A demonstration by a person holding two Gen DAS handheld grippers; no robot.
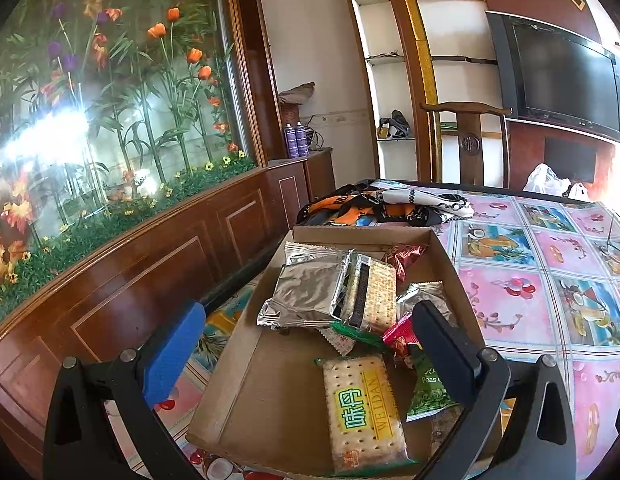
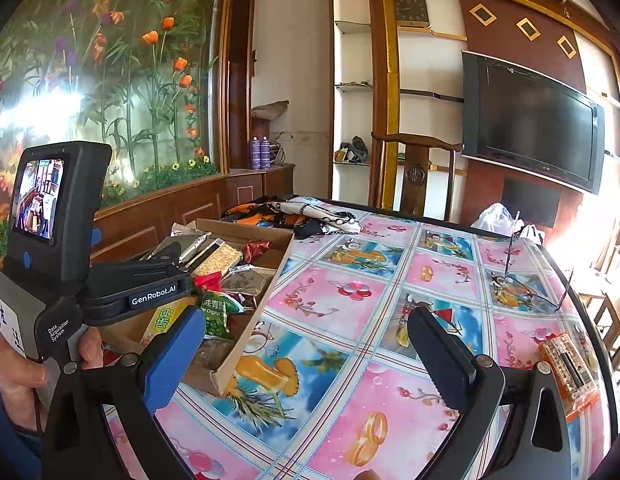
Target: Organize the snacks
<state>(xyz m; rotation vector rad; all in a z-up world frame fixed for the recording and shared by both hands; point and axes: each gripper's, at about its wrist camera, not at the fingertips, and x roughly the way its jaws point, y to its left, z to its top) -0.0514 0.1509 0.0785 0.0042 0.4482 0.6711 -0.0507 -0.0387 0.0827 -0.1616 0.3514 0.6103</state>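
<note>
Landmark: shallow cardboard box (image 1: pixel 246 344) on the table (image 1: pixel 522 304), which wears a pink and blue picture cloth.
Left tool (image 1: pixel 310 344): spread wide and released, nothing between its fingers, hovering over the near half of the box.
Right tool (image 2: pixel 306 348): also released, jaws wide apart, hanging over bare cloth just right of the box.
Cracker pack (image 1: pixel 364 408): yellow-labelled, lying flat in the near end of the box.
Green pea packet (image 1: pixel 428 388): inside the box, just right of the cracker pack, partly behind the left tool's dark finger.
Silver foil packs (image 1: pixel 310 292): stacked in the middle of the box.
Red wrapped sweet (image 1: pixel 404 258): at the far right corner of the box.
Orange snack pack (image 2: pixel 568 372): on the table well to the right of the box, near the table's edge.
Patterned cloth (image 1: pixel 386 204): heaped beyond the far end of the box.
Hand (image 2: pixel 18 368): gripping the left tool's handle, left of the box.
</note>
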